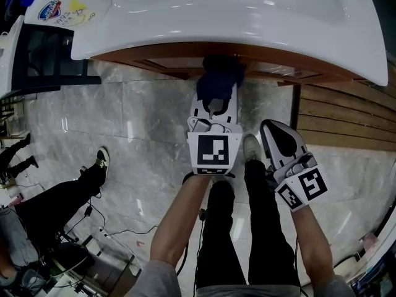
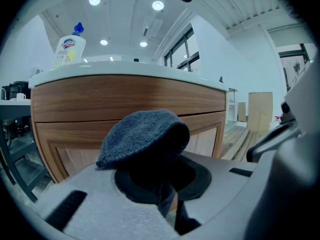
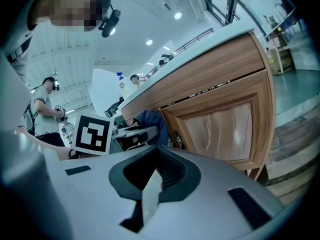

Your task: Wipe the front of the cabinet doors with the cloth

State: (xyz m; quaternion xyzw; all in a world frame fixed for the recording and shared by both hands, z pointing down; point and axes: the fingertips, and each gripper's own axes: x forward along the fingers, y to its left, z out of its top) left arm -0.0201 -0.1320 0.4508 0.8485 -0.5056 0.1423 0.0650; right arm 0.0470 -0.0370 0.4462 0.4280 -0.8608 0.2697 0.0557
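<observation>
A dark blue cloth (image 1: 223, 73) is bunched in my left gripper (image 1: 218, 96), which is shut on it and holds it up at the wooden cabinet front (image 1: 167, 55) under the white basin. In the left gripper view the cloth (image 2: 142, 134) folds over the jaws, with the cabinet door (image 2: 125, 101) close behind; contact cannot be told. My right gripper (image 1: 273, 132) hangs lower and to the right, shut with nothing in it. In the right gripper view a panelled cabinet door (image 3: 225, 129) fills the right side, and the cloth (image 3: 150, 121) shows beside it.
The white basin counter (image 1: 260, 23) overhangs the cabinet; a cleaner bottle (image 1: 65, 11) lies at its left end. A black frame (image 1: 43, 60) stands at the left. Wooden slats (image 1: 346, 116) lie on the floor at the right. A person's legs (image 1: 55, 203) and cables are lower left.
</observation>
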